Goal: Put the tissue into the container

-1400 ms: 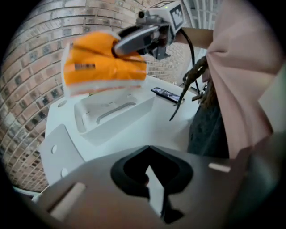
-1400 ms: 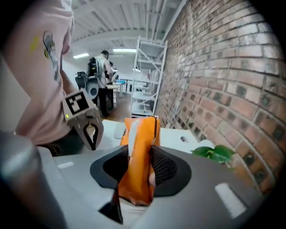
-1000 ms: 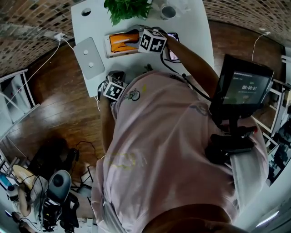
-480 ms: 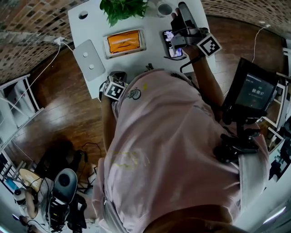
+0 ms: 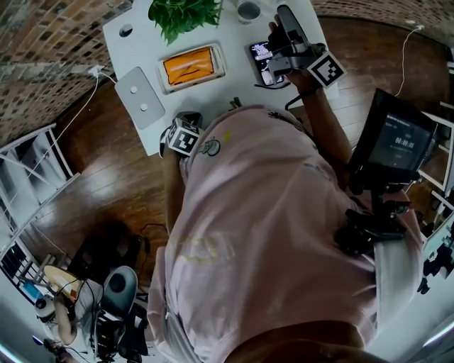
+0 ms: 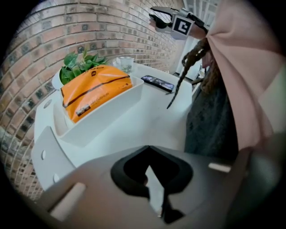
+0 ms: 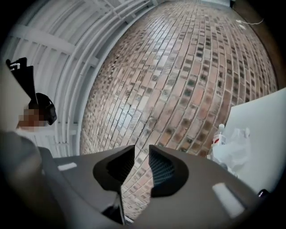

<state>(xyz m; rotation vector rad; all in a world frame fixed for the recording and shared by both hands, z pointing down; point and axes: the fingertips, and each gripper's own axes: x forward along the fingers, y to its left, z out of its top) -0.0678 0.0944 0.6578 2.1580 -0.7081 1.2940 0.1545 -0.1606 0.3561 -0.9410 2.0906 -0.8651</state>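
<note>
Right tool [image 5: 284, 14] has lifted off the container [image 6: 107, 118] and swung to the upper right of the head view, above the phone [image 5: 262, 57]; the orange tissue pack [image 5: 189, 64] stays inside the container.

At the desk [image 5: 213, 99] edge, left of centre, the left tool [image 5: 186, 117] points at the container with its jaws pressed together on nothing. Upper centre, the pack lies fully in the container, so the placing step looks finished. What remains is probably just bringing the raised tool down clear of the phone. At right, that tool's jaws are closing, with a slim gap left and nothing between them. The left gripper view shows the pack from the side, bulging above the rim, which the head view flattens. The right gripper view shows only brick wall and a desk corner at its lower right.
</note>
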